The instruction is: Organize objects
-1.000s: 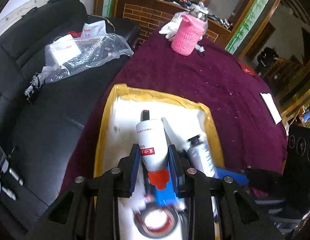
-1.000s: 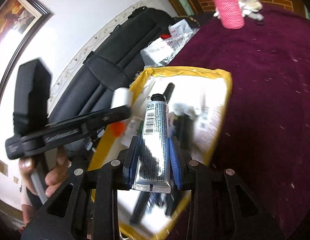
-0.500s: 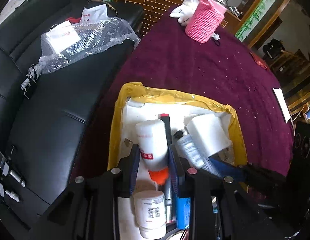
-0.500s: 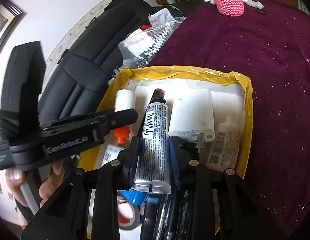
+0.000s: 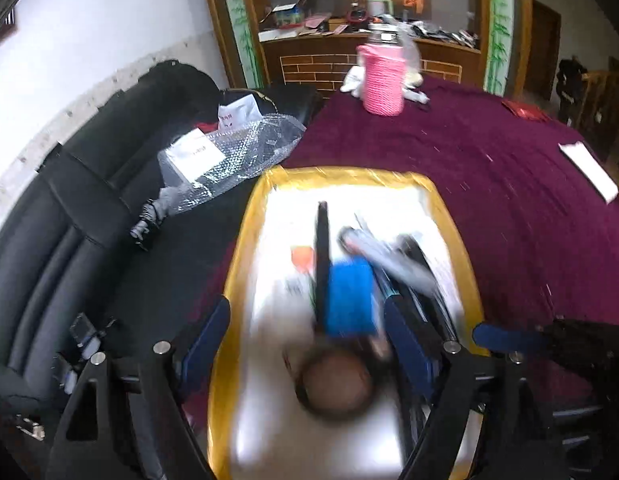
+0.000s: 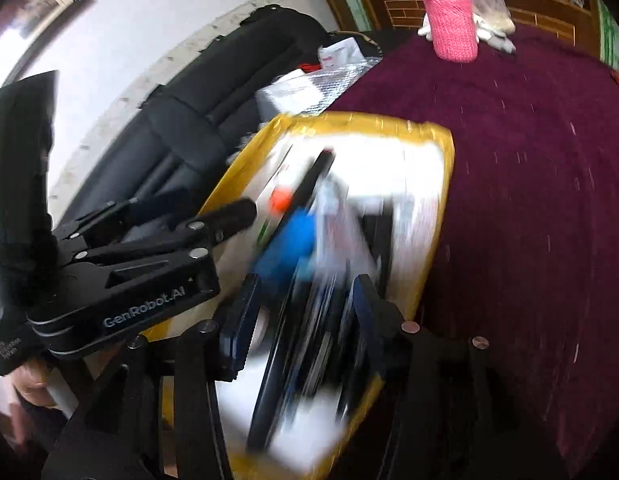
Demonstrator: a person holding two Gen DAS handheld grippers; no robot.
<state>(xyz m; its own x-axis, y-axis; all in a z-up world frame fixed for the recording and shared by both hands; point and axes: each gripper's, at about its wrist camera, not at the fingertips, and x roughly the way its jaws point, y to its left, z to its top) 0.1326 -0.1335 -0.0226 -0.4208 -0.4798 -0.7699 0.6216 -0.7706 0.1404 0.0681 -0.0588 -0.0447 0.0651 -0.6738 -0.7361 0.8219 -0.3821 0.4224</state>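
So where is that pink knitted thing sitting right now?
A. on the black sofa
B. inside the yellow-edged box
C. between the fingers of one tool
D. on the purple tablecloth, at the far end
D: the pink knitted thing stands upright on the purple tablecloth, far beyond the yellow-edged box.

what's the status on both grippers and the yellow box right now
Left gripper open, empty. Right gripper open, empty, above yellow box. Contents blurred; blue item inside.

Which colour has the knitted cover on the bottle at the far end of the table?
Pink; the knitted cover shows best in the left wrist view.
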